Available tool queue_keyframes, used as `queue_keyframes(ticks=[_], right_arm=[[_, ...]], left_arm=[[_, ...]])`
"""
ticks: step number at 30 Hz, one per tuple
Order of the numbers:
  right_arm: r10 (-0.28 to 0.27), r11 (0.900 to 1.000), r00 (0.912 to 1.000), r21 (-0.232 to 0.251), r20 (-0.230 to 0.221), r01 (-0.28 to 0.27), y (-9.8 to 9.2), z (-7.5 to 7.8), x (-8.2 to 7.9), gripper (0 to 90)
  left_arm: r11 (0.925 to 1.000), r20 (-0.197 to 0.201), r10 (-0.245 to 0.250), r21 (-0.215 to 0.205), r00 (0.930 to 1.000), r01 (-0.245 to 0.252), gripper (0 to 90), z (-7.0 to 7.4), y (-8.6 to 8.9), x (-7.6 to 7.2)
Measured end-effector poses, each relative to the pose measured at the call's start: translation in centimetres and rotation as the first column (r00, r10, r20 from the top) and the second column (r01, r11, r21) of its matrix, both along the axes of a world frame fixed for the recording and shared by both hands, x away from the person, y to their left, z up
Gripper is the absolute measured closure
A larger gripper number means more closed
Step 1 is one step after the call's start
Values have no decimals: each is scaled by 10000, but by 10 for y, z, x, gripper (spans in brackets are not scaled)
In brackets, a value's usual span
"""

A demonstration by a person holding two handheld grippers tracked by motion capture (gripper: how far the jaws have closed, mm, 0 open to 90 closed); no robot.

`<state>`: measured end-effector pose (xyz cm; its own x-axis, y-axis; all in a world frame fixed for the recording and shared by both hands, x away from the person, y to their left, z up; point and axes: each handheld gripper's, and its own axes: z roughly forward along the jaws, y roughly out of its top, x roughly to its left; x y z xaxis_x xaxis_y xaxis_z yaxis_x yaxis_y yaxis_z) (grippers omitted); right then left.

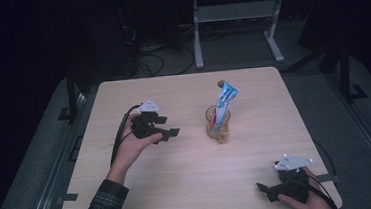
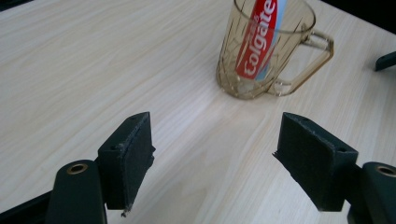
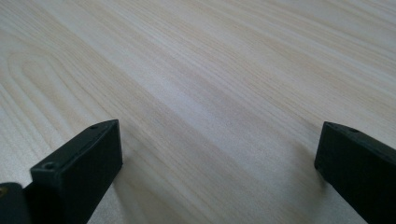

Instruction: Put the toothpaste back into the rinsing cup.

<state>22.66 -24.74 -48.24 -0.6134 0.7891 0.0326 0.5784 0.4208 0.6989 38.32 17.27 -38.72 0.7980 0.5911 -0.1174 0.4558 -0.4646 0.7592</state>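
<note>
The left gripper (image 2: 212, 158) has its jaws wide apart and empty, aimed at the amber glass mug (image 2: 261, 56) just right of it, likely to grasp it. A red-and-blue toothpaste tube (image 2: 259, 37) leans upright inside. The right gripper (image 3: 217, 172), jaws apart, rests idle at the pale wooden table (image 1: 180, 185)'s near right corner.

light wood table (image 1: 189, 179), grey floor (image 1: 322, 88) w/ cables (image 1: 150, 62), metal desk legs (image 1: 197, 33) behind.

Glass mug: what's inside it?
The glass mug holds one toothpaste tube, standing tilted, top end sticking out above the rim. Tinted glass and the tube hide part of the mug's bottom; nothing else visible inside.
</note>
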Motion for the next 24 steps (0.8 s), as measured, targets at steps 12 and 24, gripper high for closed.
queue_keyframes(ticks=[12, 24], right_arm=[[16, 10000, 10000, 2, 30, -16, 0, 0, 0, 2], [-4, 10000, 10000, -8, 34, 4, 0, 0, 0, 2]], left_arm=[[9985, 75, 352, 414, 9994, -355, 256, -21, 27, -30], [9926, 434, 938, 728, 9946, -967, 263, -37, 54, -60]])
